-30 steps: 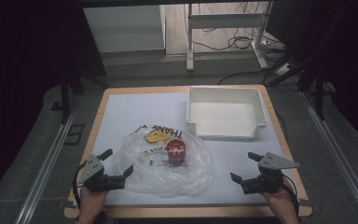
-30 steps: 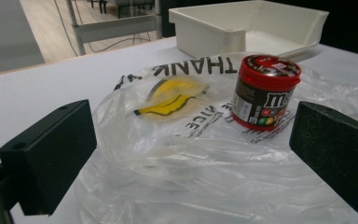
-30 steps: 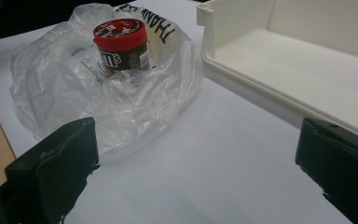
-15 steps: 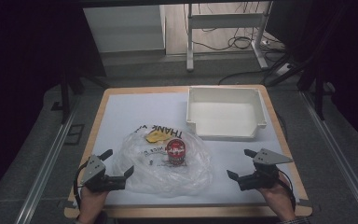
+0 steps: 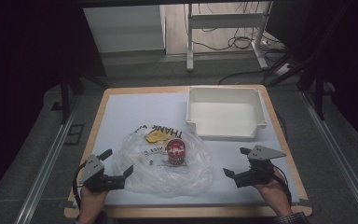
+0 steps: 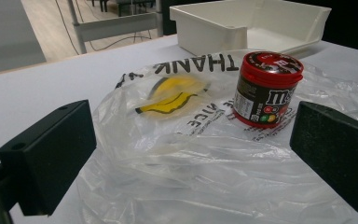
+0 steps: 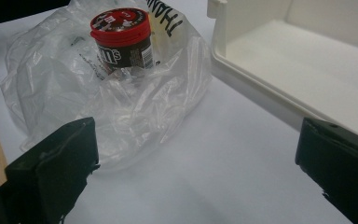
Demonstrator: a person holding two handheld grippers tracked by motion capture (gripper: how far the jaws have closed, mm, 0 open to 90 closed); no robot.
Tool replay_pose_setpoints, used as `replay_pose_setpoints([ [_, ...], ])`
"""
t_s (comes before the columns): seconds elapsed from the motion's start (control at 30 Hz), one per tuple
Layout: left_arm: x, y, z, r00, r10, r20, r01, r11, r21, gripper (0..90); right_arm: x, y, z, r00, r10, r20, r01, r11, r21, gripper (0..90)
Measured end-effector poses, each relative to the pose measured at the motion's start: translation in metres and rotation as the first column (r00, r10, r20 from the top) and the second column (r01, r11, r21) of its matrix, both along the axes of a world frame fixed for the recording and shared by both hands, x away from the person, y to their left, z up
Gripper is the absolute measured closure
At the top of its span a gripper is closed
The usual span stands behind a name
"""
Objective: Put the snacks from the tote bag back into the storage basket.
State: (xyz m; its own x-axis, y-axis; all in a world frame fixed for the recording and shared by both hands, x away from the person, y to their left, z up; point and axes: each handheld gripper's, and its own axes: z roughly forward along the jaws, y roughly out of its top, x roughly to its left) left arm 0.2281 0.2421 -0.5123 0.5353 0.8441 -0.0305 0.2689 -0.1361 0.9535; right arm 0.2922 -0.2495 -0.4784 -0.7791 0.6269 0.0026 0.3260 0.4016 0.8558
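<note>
A crumpled clear plastic bag (image 5: 168,165) printed with black letters and a yellow smiley lies on the white table sheet near the front. A red-lidded brown candy jar (image 5: 175,151) stands upright amid the bag; I cannot tell if it is inside or on top. My left gripper (image 5: 117,162) rests open at the bag's left edge, the bag (image 6: 191,177) and jar (image 6: 266,88) ahead of its jaws. Right of the bag, my right gripper (image 5: 235,161) is open with bare sheet between its jaws, apart from the bag (image 7: 107,93) and jar (image 7: 123,39).
An empty white tray (image 5: 226,114) stands at the back right of the table, its front wall (image 7: 261,88) close ahead of the right gripper. Wooden table edges frame the white sheet (image 5: 130,112). Dark floor and metal rails surround the table.
My right gripper has shifted a little to the left, toward the bag. The left gripper, bag and jar have stayed put.
</note>
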Motion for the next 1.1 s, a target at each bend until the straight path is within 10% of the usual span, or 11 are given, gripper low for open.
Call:
replay_pose_setpoints([
  [1.1, 0.0, -0.004, -0.001, 0.9998, -0.018, 0.001, 0.018, 0.9995, 0.027, 0.4, 0.017, 0.021, -0.002, 0.9967, 0.064, -0.05, -0.065, 0.9977, -0.016, 0.0],
])
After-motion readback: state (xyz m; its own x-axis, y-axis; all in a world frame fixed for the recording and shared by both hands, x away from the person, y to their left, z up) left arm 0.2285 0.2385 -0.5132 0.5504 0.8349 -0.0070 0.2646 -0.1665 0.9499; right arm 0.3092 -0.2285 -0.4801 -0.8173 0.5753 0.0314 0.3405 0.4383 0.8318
